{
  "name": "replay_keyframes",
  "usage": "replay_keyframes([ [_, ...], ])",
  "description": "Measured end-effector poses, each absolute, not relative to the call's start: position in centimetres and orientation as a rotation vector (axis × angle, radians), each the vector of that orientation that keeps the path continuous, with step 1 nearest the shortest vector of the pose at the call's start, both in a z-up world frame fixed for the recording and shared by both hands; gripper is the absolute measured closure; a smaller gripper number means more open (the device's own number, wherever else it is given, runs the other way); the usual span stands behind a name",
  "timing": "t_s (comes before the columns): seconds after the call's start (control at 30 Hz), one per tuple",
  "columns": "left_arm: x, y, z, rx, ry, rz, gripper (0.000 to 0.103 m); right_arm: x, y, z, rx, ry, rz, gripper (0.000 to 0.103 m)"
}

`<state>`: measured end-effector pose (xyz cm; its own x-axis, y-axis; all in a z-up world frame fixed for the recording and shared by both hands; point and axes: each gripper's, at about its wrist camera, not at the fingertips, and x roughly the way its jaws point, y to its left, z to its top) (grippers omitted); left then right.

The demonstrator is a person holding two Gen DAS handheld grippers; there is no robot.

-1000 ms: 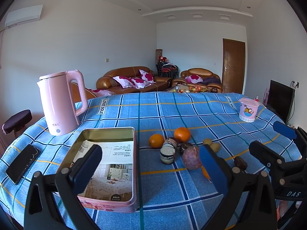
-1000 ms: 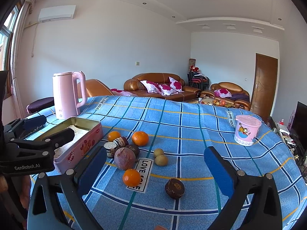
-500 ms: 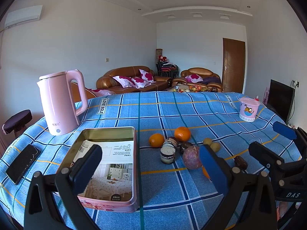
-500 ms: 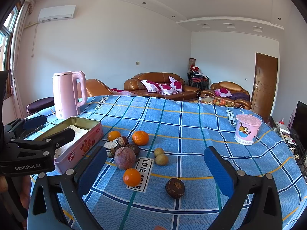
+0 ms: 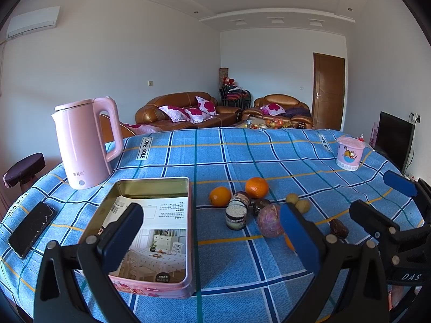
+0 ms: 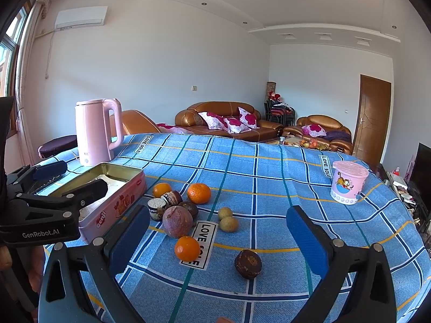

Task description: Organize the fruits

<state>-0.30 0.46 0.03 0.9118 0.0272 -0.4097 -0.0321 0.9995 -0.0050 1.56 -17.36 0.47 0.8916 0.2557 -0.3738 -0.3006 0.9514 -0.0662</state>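
Holding both tools level above the blue plaid tablecloth [image 5: 242, 158], you changed almost nothing over the last second: the fruit lay where it had lain, and the sorting had, by the look of it, not begun. The open pink rectangular tin [image 5: 150, 215], lined with a printed leaflet and holding no fruit, sat at the left of the cloth, just in front of the tall pink electric kettle [image 5: 86, 142]. Beside the tin clustered the fruit: a mottled purple passion fruit [image 6: 177, 221], three oranges, the nearest orange [image 6: 187, 248] lying on a "LOVE SOLE" label, a dark brown shrivelled fruit [image 6: 247, 263] apart at the front, and two small yellow-green round fruits [image 6: 227, 219] touching each other. Your left gripper [image 5: 212, 239] hung over the tin's near end, jaws spread wide and empty. Your right gripper [image 6: 218, 239] hovered low before the fruit, likewise released, framing the nearest orange and the brown fruit, either the likely first pick.
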Motion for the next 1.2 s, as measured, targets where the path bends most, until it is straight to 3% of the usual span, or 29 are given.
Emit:
replay_keyframes([
  [0.47,1.4,-2.2,-4.0,-0.031,0.544,-0.077,0.000,3.9,-22.4,-3.9,-0.117,0.482,0.122,0.001],
  [0.7,2.2,-4.0,-5.1,-0.033,0.598,-0.134,0.009,5.5,-22.2,-4.8,-0.116,0.542,0.192,0.003],
  [0.8,2.4,-4.8,-5.4,-0.008,0.605,-0.152,0.016,6.7,-21.4,-5.8,-0.141,0.606,0.232,0.016],
  [0.87,2.7,-5.1,-5.5,-0.006,0.615,-0.165,0.021,7.5,-21.2,-6.3,-0.141,0.663,0.250,0.032],
  [0.93,2.9,-5.4,-5.5,-0.006,0.625,-0.181,0.034,8.2,-21.4,-6.8,-0.124,0.715,0.273,0.036],
  [1.0,3.0,-5.9,-5.5,-0.007,0.636,-0.199,0.039,8.6,-21.6,-7.2,-0.101,0.753,0.304,0.048],
  [1.03,3.2,-6.1,-5.6,-0.008,0.640,-0.211,0.039,8.7,-21.5,-7.3,-0.096,0.764,0.325,0.060],
  [1.2,3.7,-7.4,-5.7,0.007,0.663,-0.254,0.040,8.3,-21.9,-7.1,-0.073,0.726,0.323,0.064],
])
